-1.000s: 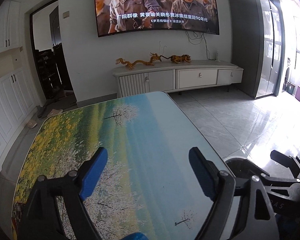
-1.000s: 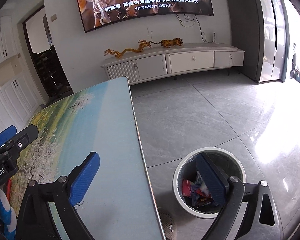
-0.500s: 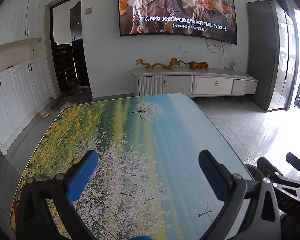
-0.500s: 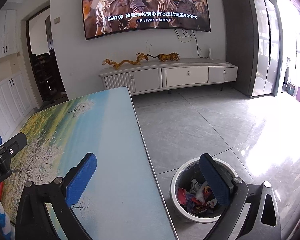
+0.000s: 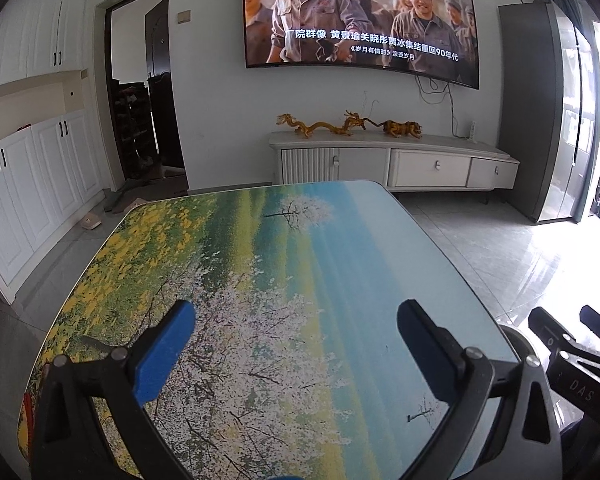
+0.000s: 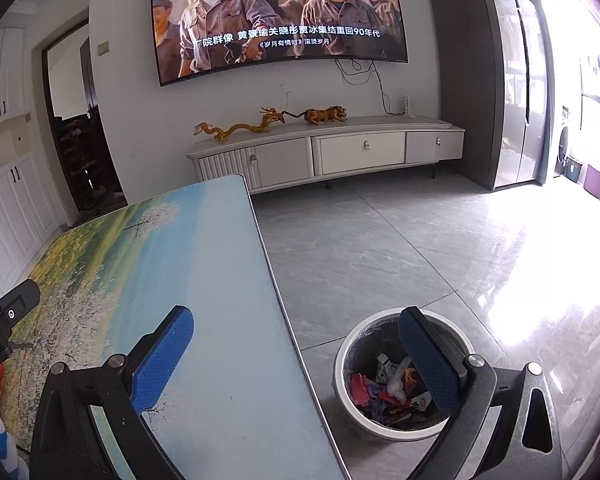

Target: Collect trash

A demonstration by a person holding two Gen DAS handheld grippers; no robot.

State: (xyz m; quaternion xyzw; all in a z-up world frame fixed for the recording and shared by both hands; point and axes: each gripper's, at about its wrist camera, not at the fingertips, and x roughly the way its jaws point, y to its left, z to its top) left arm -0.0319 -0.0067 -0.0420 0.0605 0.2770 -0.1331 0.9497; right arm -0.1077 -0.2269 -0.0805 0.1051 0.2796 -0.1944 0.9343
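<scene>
Trash (image 6: 388, 392): crumpled wrappers lying in the bin on the floor, right of the table.
Table (image 5: 284, 280): printed top shows no litter in either view.
Left gripper (image 5: 296, 344): jaws wide, holding nothing.
Right gripper (image 6: 296, 356): jaws wide, empty, above table edge and bin (image 6: 342, 360).
Progress: collecting looks essentially finished.

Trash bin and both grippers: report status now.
Left gripper open, empty, over the table. Right gripper open, empty, straddling the table edge. Trash bin on the floor beside the table, wrappers inside. Nothing blocking it.
</scene>
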